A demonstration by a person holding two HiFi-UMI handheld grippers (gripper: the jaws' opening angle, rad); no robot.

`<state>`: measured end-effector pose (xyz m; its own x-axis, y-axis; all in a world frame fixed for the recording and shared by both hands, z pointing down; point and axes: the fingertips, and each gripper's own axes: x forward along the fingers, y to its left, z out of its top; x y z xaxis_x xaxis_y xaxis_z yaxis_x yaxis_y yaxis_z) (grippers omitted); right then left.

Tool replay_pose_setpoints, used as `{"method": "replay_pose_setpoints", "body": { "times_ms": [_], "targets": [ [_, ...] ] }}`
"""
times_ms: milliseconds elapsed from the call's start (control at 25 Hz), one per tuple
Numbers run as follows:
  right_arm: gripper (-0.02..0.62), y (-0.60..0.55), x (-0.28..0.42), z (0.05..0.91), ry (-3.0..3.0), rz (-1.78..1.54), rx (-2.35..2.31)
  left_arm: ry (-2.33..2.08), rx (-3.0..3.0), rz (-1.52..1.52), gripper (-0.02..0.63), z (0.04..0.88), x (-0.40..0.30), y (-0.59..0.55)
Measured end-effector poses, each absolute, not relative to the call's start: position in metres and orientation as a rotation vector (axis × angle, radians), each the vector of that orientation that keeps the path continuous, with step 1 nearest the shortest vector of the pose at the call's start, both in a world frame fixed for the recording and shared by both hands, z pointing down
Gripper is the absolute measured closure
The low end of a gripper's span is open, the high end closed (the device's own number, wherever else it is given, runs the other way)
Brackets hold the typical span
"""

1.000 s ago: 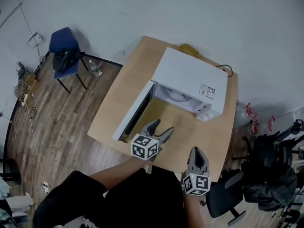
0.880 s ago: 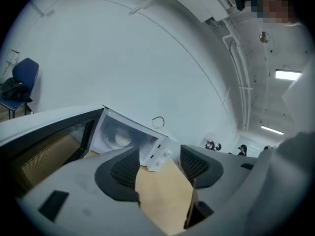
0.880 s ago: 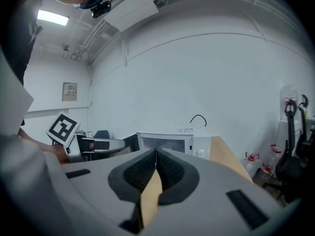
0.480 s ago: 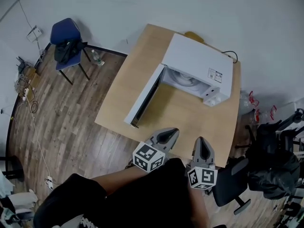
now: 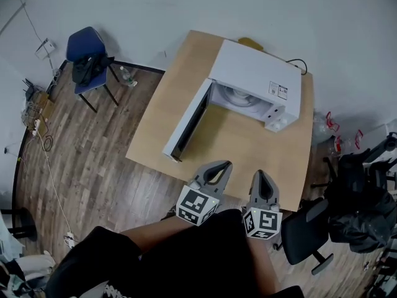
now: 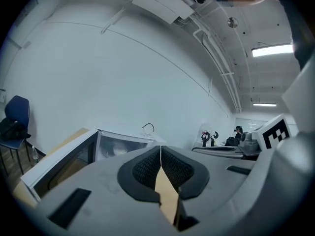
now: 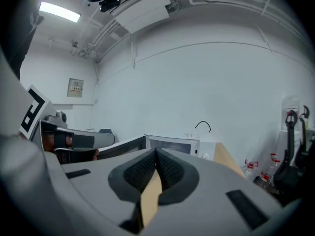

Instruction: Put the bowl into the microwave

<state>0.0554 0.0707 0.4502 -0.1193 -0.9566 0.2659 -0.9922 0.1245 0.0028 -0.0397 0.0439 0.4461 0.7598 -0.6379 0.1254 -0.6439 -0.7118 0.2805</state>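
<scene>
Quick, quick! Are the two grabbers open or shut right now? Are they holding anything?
Left gripper: closed, holding nothing.
Right gripper: closed, holding nothing.

I count two grippers in my hands, one left gripper (image 5: pixel 223 166) and one right gripper (image 5: pixel 261 176), plus one microwave (image 5: pixel 257 73), one bowl (image 5: pixel 239 95) and one table (image 5: pixel 180 85). Chairs come to two: one blue chair (image 5: pixel 80 45) and one black chair (image 5: pixel 307 231). On the floor I see one bottle (image 5: pixel 126 76).
</scene>
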Motion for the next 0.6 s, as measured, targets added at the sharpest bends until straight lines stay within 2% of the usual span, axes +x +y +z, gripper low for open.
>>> {"method": "replay_pose_setpoints", "body": {
  "times_ms": [600],
  "targets": [
    [0.535, 0.084, 0.082, 0.449, -2.142, 0.318, 2.006, -0.960, 2.606, 0.063, 0.589, 0.447, -0.013, 0.047]
  ]
}}
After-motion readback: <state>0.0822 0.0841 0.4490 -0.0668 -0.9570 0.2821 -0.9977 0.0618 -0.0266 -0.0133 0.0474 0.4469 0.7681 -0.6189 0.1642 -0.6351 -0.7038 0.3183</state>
